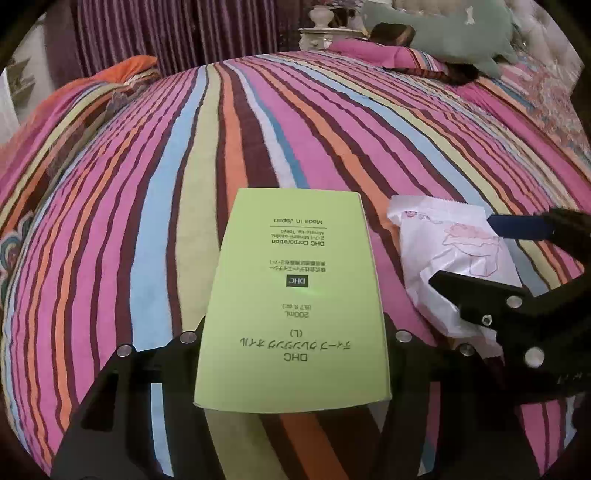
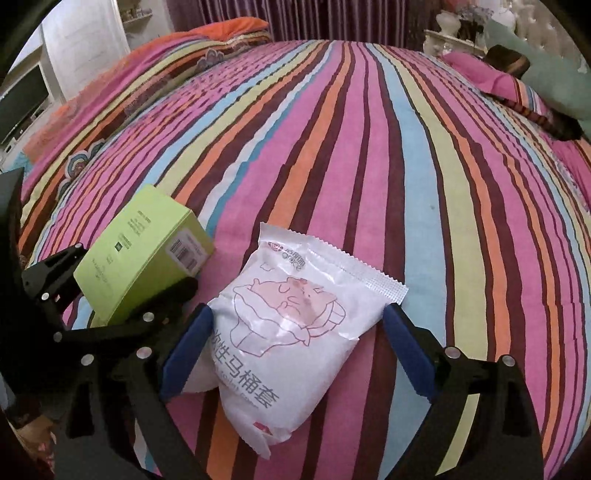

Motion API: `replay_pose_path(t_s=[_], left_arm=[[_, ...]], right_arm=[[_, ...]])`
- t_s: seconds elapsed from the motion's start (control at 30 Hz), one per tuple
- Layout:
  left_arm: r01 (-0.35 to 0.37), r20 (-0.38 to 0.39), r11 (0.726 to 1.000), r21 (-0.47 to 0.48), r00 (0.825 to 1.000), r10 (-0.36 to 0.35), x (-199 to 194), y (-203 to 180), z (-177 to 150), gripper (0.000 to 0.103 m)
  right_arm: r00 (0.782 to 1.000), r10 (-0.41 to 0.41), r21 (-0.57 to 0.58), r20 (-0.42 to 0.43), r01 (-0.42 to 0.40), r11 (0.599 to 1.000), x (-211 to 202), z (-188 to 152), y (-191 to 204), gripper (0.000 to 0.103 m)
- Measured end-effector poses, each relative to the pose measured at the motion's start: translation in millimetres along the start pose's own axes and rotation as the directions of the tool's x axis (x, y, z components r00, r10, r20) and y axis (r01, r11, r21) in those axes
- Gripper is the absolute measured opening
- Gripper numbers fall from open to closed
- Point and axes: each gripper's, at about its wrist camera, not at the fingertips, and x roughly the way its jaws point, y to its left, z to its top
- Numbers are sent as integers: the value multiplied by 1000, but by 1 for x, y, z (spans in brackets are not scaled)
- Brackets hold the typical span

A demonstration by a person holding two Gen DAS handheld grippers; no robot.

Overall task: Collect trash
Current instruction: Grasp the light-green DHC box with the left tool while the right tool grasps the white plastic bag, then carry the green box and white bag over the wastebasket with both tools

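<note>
A light green cardboard box (image 1: 291, 277) with dark print lies on the striped bedspread (image 1: 258, 129). My left gripper (image 1: 293, 328) is shut on it, one black finger pressed against each long side. In the right wrist view the same box (image 2: 140, 251) sits at the left between the left gripper's (image 2: 135, 267) fingers. Just to its right lies a white plastic packet (image 2: 288, 332) printed with a pink cartoon pig. My right gripper (image 2: 297, 310) is open, its blue pads on either side of the packet. The left wrist view shows the packet (image 1: 424, 236) and right gripper (image 1: 463, 249) at the right.
The bedspread (image 2: 406, 166) fills both views. A folded orange quilt (image 1: 125, 70) lies at the back left. A pink pillow (image 1: 373, 50) and a green plush toy (image 1: 454, 33) lie at the back right by a white nightstand (image 1: 325, 35). Purple curtains hang behind.
</note>
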Motion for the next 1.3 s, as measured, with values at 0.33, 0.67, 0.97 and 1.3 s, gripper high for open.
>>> replay_pose_path(t_s=[0.33, 0.67, 0.97, 1.3], left_arm=[[28, 19, 993, -114, 999, -26, -20, 30, -17, 56], [60, 68, 993, -106, 996, -52, -68, 26, -42, 56], [73, 83, 993, -88, 994, -66, -127, -2, -93, 56], [80, 67, 995, -54, 995, -77, -191, -37, -172, 56]], right_arm=[[995, -100, -109, 2, 100, 989, 2, -8, 29, 75], [993, -93, -104, 68, 100, 990, -30, -30, 36, 59], [995, -40, -3, 91, 41, 999, -86, -82, 36, 59], [990, -4, 89, 142, -9, 996, -149, -148, 32, 59]])
